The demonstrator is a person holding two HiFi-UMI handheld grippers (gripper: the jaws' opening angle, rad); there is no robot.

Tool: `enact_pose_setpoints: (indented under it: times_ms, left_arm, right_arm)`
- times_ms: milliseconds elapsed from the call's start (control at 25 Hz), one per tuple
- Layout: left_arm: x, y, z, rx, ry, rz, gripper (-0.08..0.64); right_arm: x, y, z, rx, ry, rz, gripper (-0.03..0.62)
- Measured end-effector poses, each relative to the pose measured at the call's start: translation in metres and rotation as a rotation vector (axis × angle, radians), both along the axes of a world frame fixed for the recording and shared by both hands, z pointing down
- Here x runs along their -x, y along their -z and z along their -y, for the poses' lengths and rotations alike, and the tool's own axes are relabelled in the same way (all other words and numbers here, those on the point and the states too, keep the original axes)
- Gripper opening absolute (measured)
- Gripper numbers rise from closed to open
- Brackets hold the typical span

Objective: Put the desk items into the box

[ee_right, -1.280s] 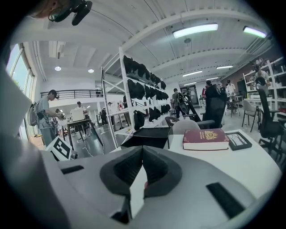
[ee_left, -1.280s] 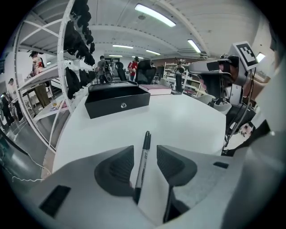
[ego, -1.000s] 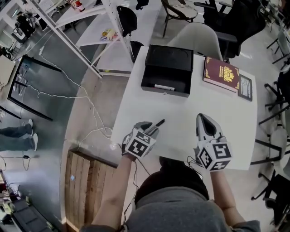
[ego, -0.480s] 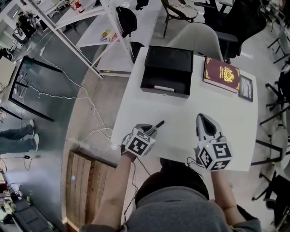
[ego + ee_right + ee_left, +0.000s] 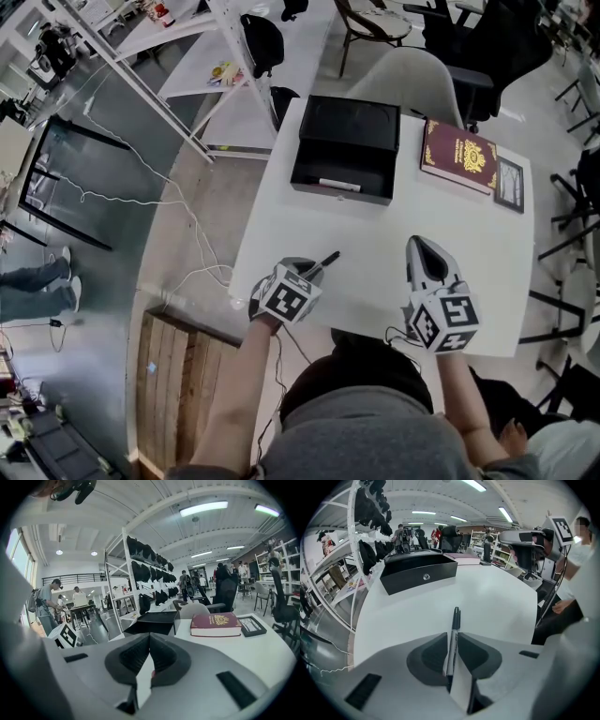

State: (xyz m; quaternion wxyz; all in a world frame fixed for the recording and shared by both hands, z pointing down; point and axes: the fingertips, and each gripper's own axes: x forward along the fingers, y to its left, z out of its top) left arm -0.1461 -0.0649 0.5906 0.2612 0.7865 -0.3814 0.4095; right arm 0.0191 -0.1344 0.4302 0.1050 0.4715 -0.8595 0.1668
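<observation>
While my left gripper (image 5: pixel 451 637) tilts down over the near left corner of the counter (image 5: pixel 375 253), its fingers have just been closing, and they now sit pinched on the black marker pen (image 5: pixel 455 620). The pen runs straight along the line of the fingers, with its capped end sticking out ahead of them toward the middle of the counter. I take it lengthwise like that because a thin round barrel would roll if I came at it across. I cannot tell from here whether the pen is off the surface or still lying on it, so I judge the pick-up as gripped but not yet carried.

The black box (image 5: pixel 370 190) stands open at the far left corner, well apart from the pen and straight ahead of this hand, so the carry should be a simple reach along the left edge.

My right gripper (image 5: pixel 424 246) waits near the near right edge, its fingers together with nothing between them, aimed toward the far side. There the dark red book (image 5: pixel 457 153) lies at the far edge just beside the box, and a small framed picture (image 5: pixel 509 183) lies touching or nearly touching the book at the far right corner. Both still have to go in, so most of the task remains.
</observation>
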Motion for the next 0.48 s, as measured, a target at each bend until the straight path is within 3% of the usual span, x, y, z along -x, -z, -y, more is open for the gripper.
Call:
enact_pose_setpoints:
  times_ms: [480]
  left_arm:
    - [-0.0023, -0.0024, -0.0025, 0.011, 0.004, 0.001, 0.048]
  right_arm:
    - [0.0042, -0.0026, 0.0070, 0.007, 0.025, 0.000, 0.005]
